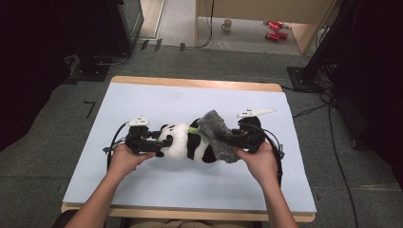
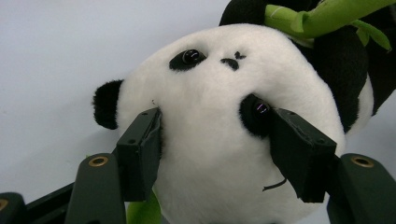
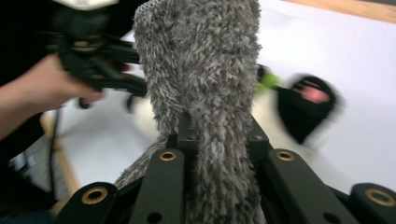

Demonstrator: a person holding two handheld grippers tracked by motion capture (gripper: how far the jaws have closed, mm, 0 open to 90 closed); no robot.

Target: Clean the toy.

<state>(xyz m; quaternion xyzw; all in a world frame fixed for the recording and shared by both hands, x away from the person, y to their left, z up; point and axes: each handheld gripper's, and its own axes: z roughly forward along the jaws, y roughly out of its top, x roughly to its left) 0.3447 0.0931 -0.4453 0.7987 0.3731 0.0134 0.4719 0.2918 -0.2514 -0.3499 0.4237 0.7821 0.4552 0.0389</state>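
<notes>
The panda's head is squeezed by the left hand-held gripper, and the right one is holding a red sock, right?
Not quite. The sock in the right hand-held gripper is grey and fuzzy, not red, as the right gripper view shows. The left hand-held gripper does squeeze the panda by its head.

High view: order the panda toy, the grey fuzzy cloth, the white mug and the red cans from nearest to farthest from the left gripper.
1. panda toy: its head sits between the jaws of the left gripper.
2. grey fuzzy cloth: draped over the panda's far end, toward the right gripper.
3. white mug: on the floor beyond the table.
4. red cans: on the floor, right of the mug.
</notes>
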